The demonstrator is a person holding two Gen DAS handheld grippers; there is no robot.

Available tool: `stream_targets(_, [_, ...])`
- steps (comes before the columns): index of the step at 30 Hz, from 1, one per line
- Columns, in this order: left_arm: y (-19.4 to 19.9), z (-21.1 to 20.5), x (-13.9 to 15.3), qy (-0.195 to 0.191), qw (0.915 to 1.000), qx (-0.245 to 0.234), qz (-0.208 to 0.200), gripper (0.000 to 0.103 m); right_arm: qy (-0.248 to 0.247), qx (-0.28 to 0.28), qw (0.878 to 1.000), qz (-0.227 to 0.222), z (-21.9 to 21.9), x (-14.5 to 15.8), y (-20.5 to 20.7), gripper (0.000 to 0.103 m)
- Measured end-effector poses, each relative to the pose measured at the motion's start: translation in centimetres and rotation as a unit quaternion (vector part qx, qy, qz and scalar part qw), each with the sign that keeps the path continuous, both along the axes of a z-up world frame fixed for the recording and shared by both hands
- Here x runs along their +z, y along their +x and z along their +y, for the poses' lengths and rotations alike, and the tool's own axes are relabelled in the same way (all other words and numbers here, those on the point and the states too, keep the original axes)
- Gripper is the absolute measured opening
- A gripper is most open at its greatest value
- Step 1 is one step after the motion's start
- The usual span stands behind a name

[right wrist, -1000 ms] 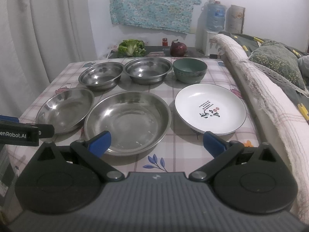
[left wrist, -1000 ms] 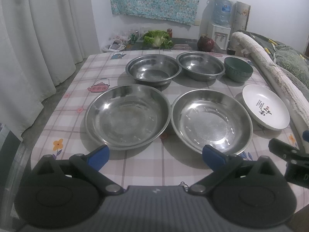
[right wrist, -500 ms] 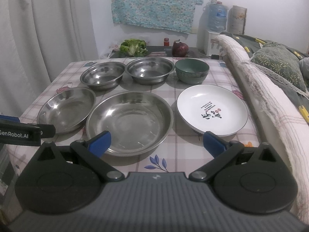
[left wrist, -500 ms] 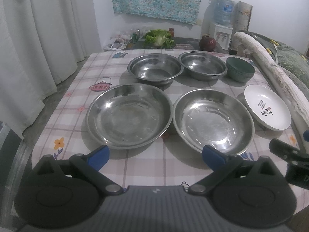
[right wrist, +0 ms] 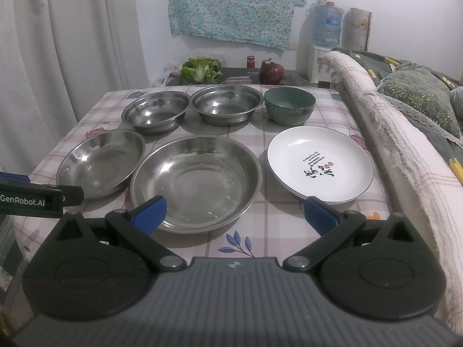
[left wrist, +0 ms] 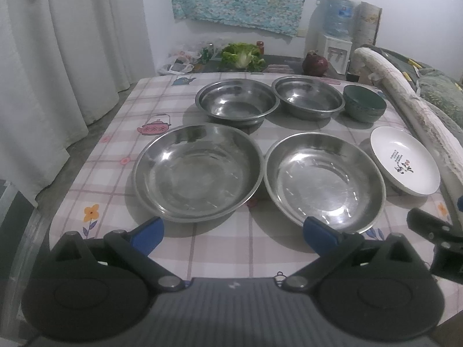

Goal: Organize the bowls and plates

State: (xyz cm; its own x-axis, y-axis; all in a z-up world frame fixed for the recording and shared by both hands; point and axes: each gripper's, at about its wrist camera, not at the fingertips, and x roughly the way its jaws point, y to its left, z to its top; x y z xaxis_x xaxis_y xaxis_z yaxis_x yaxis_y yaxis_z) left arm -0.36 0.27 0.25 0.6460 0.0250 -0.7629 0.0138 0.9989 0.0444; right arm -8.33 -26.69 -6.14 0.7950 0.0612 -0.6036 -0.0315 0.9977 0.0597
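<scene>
Two wide steel plates [left wrist: 198,170] [left wrist: 324,180] and a white printed plate [right wrist: 319,164] line the near row of the checked surface [left wrist: 162,107], two steel bowls [left wrist: 237,101] [left wrist: 308,97] and a green bowl [right wrist: 290,104] behind, while the left gripper [left wrist: 233,231] and right gripper [right wrist: 234,211] hover at the near edge, fingers spread wide and empty

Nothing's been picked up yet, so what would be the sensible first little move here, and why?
Probably ease the open right gripper forward onto the near rim of the right steel plate: it lies straight ahead, and its twin, the left steel plate, sits beside it for stacking.
</scene>
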Motion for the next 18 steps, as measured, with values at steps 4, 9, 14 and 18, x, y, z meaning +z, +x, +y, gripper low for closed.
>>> stream_targets(4, [0.06,0.09,0.03,0.0,1.0,0.002,0.0,0.103,-0.001,0.002,1.0,0.001,0.16,0.07,-0.01,0.102])
stream_targets(9, [0.11,0.15,-0.02,0.002,1.0,0.004,0.0,0.103,-0.001,0.003,1.0,0.002,0.29,0.04,0.02,0.102])
stream_targets(14, [0.12,0.26,-0.02,0.001,1.0,0.004,0.001,0.103,-0.002,0.003,1.0,0.002,0.29,0.03,0.03,0.102])
stream_targets(18, [0.08,0.29,-0.04,0.002,1.0,0.005,0.001,0.103,-0.001,0.003,1.0,0.003,0.39,0.03,0.0,0.102])
